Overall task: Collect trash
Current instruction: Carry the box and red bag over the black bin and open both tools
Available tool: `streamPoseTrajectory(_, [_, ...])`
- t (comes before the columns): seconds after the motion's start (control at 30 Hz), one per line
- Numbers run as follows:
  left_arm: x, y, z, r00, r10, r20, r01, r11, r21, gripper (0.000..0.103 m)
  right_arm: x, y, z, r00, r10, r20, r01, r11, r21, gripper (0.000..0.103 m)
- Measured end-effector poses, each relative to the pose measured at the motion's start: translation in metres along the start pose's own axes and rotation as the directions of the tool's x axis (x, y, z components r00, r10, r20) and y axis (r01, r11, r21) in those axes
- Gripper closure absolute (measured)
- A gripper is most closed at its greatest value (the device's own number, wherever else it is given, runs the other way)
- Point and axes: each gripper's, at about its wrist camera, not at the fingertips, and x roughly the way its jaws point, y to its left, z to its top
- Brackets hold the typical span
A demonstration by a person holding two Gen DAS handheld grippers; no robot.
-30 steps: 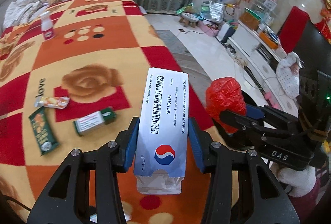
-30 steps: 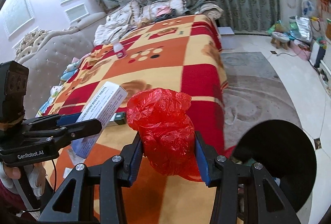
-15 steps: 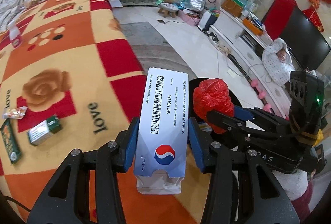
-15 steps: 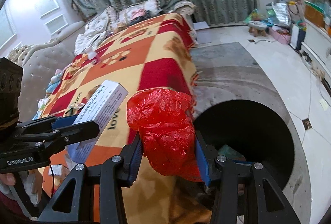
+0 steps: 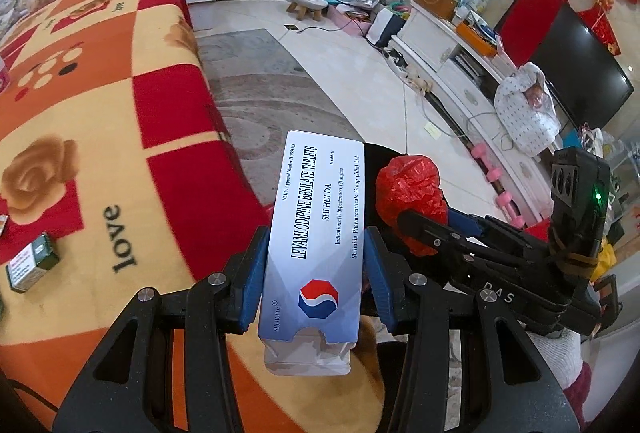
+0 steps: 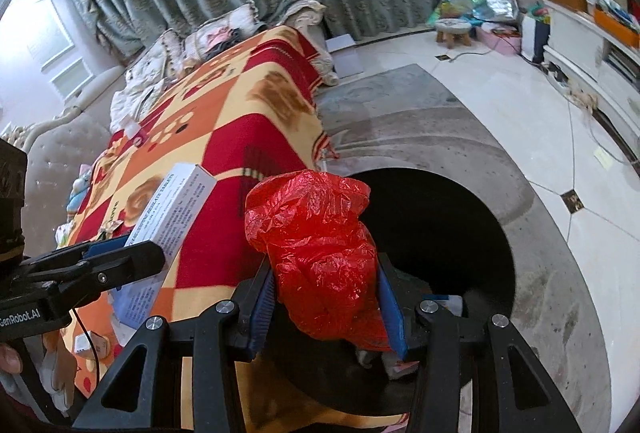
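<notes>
My left gripper is shut on a white tablet box with a red and blue logo, held upright over the blanket's edge. My right gripper is shut on a crumpled red plastic bag above the open mouth of a black bin that stands on the floor by the bed. In the left wrist view the red plastic bag and the right gripper show at right. The tablet box shows at left in the right wrist view. Some scraps lie inside the bin.
A red, orange and cream blanket covers the bed, with a small green and white box lying on it. A grey rug and pale tiles lie beyond. A white TV cabinet and a small stool stand further off.
Both grippers have swung right, off the blanket's middle toward the floor side. The black bin has come under the red bag. Both grips are unchanged.
</notes>
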Motion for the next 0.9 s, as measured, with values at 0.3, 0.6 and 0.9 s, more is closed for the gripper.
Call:
streamPoseTrajectory(0.3, [0.014, -0.006, 0.004, 1.0, -0.02, -0.011, 0.02, 1.0, -0.004, 0.058, 0.0, -0.017, -0.001, 1.0, -0.019, -0.007, 0.019, 0.999, 0.031, 0.056])
streamPoseTrajectory(0.6, [0.025, -0.009, 0.006, 0.993, -0.113, -0.017, 0.113, 0.993, -0.018, 0.056, -0.005, -0.032, 0.001, 0.999, -0.039, 0.001, 0.038, 0.994, 0.102, 0.042])
streamPoseTrajectory(0.9, [0.021, -0.003, 0.003, 0.993, -0.115, -0.035, 0.114, 0.993, -0.037, 0.048, -0.005, -0.035, 0.001, 0.999, -0.033, 0.0, 0.033, 0.993, 0.115, 0.031])
